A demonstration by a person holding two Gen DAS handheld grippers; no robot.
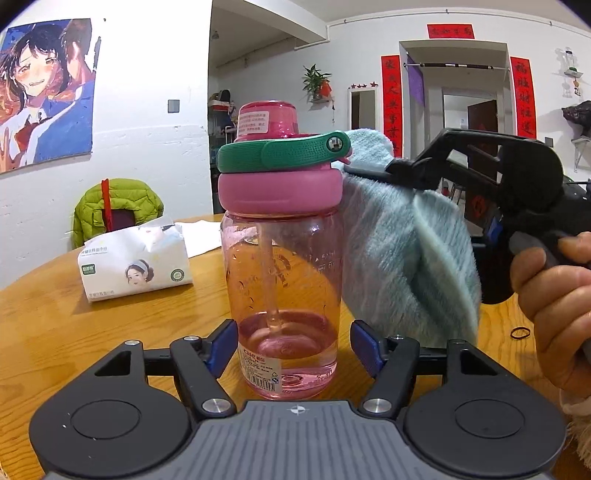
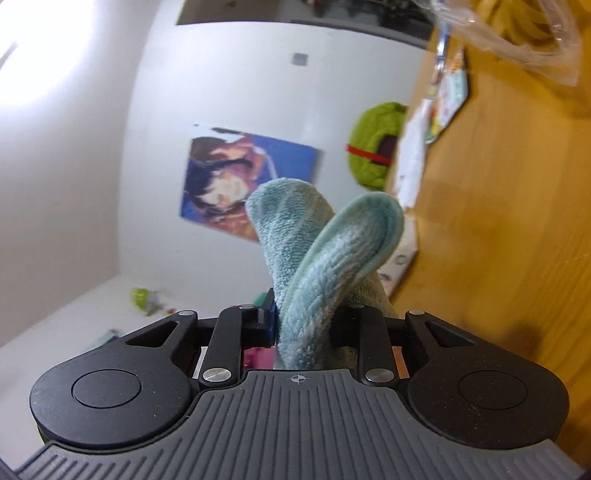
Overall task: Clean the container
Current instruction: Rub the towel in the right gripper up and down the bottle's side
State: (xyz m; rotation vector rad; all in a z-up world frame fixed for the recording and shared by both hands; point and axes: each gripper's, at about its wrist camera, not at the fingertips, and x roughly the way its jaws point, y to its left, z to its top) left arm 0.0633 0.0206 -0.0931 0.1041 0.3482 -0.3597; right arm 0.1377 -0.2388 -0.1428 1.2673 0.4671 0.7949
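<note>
A pink transparent bottle with a pink lid, a green carry strap and a straw inside stands upright on the wooden table. My left gripper has a blue pad on each side of the bottle's base; the left pad touches it, the right pad stands slightly off. My right gripper is shut on a light blue cloth, which hangs against the bottle's right side near the lid. In the right wrist view the cloth rises between the closed fingers of the right gripper, and the bottle is hidden.
A tissue pack lies on the table to the left behind the bottle. A green jacket hangs on a chair beyond it. A black hair band lies on the table at right. A plastic bag lies on the table.
</note>
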